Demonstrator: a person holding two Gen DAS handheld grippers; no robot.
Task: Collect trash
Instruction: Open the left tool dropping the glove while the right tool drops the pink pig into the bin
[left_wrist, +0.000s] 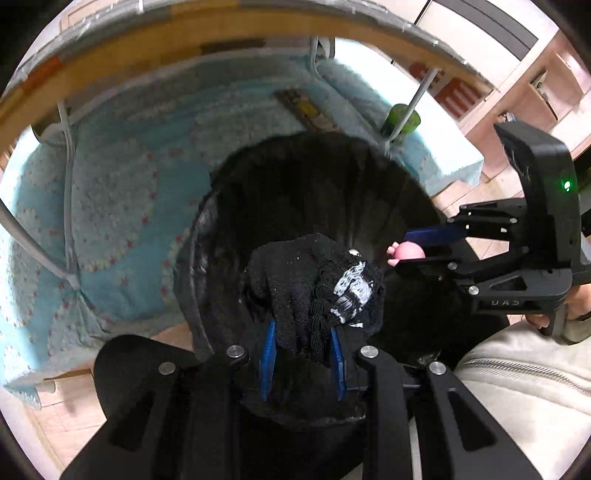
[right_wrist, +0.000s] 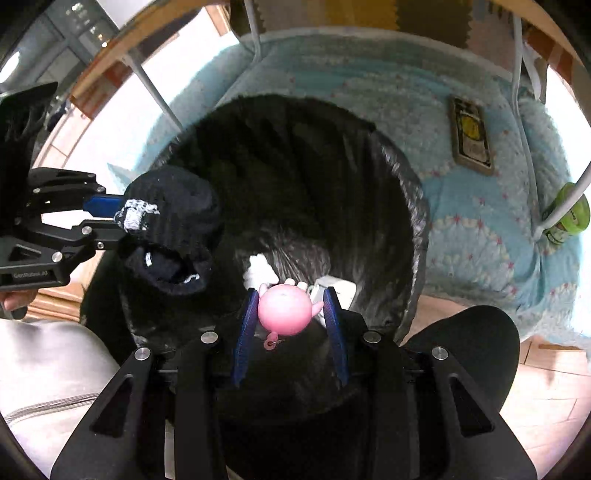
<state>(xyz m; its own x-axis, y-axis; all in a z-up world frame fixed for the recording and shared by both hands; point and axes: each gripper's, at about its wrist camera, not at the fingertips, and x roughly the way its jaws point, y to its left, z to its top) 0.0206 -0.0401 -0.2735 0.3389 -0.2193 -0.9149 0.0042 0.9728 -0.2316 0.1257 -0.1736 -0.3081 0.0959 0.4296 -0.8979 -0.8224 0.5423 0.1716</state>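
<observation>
- The left gripper (left_wrist: 303, 354) is clamped on a black sock (left_wrist: 314, 288), hanging over the open bin bag (right_wrist: 402, 192).
- The right gripper (right_wrist: 291, 325) pinches a pink toy (right_wrist: 284, 308) above the same opening.
- Best to let go only once both sit well inside the rim, clear of the blue rug (right_wrist: 480, 229).

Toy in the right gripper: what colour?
Pink: a round toy between the right gripper's blue pads. Clearest in the right wrist view.

Blue rug (right_wrist: 461, 206): bin (right_wrist: 417, 229), can (right_wrist: 570, 214), packet (right_wrist: 471, 134).
</observation>
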